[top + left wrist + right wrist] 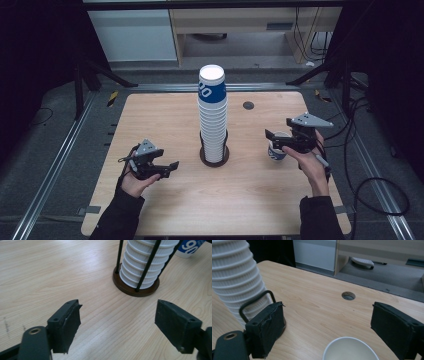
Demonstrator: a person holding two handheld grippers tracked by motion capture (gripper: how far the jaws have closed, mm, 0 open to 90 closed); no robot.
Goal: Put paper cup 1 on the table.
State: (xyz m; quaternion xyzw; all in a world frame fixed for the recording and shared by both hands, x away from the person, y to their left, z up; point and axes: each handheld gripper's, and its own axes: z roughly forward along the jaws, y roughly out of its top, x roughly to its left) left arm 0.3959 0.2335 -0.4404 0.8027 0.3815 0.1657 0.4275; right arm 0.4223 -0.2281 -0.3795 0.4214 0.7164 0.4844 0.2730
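A single paper cup [276, 149], white with a blue band, is standing upright on the wooden table [165, 115], well to the right of the tall stack of paper cups [213, 117] that is being kept in a dark wire holder [215, 156] at the table's middle. The right tool [281, 139] is being held just above this cup; in the right gripper view the cup's open rim [350, 348] is lying low between the two black pads, which are standing apart and are not pressing on it, so the cup is released. The left tool [169, 167] is being held low over the table's left half, near the holder's base, with its jaws spread and only bare wood seen between them in the left gripper view.
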